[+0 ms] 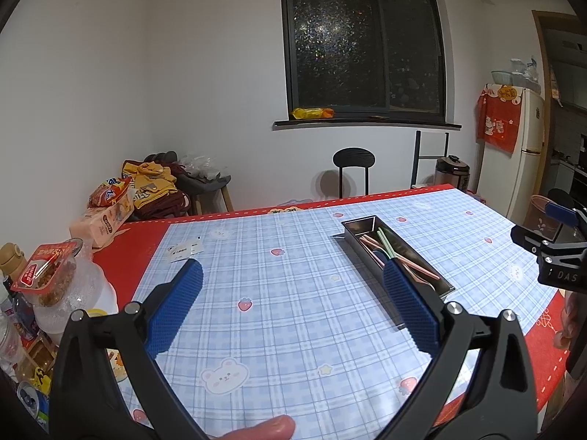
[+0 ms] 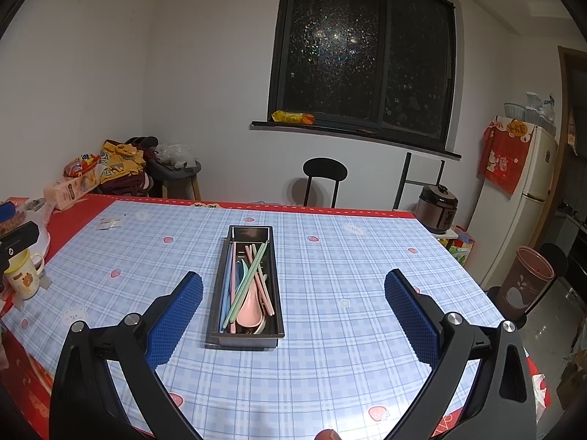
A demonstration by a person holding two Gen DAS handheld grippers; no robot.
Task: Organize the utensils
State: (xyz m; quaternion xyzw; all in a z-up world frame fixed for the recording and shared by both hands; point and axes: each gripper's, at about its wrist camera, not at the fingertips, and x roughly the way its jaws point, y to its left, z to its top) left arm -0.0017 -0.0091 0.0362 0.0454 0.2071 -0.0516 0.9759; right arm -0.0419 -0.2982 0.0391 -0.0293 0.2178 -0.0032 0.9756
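A long metal utensil tray (image 2: 216,315) lies on the blue checked tablecloth, and the left wrist view shows the tray (image 1: 411,247) to the right. Inside it lie pastel chopsticks (image 2: 246,286) in green, pink and blue, together with a pink spoon (image 2: 250,310). My right gripper (image 2: 293,282) hovers open above the near end of the tray, with nothing between its blue pads. My left gripper (image 1: 293,271) is open too, empty, over bare cloth left of the tray. The right gripper (image 1: 550,245) also shows at the right edge of the left wrist view.
Snack cups and bottles (image 1: 47,278) crowd the table's left edge, with a yellow mug (image 2: 24,275) and a tissue box (image 1: 106,220). A small paper slip (image 1: 183,251) lies on the cloth. Beyond the table stand a black chair (image 2: 324,179), a rice cooker (image 2: 438,209), a fridge (image 2: 528,198) and a brown bin (image 2: 528,282).
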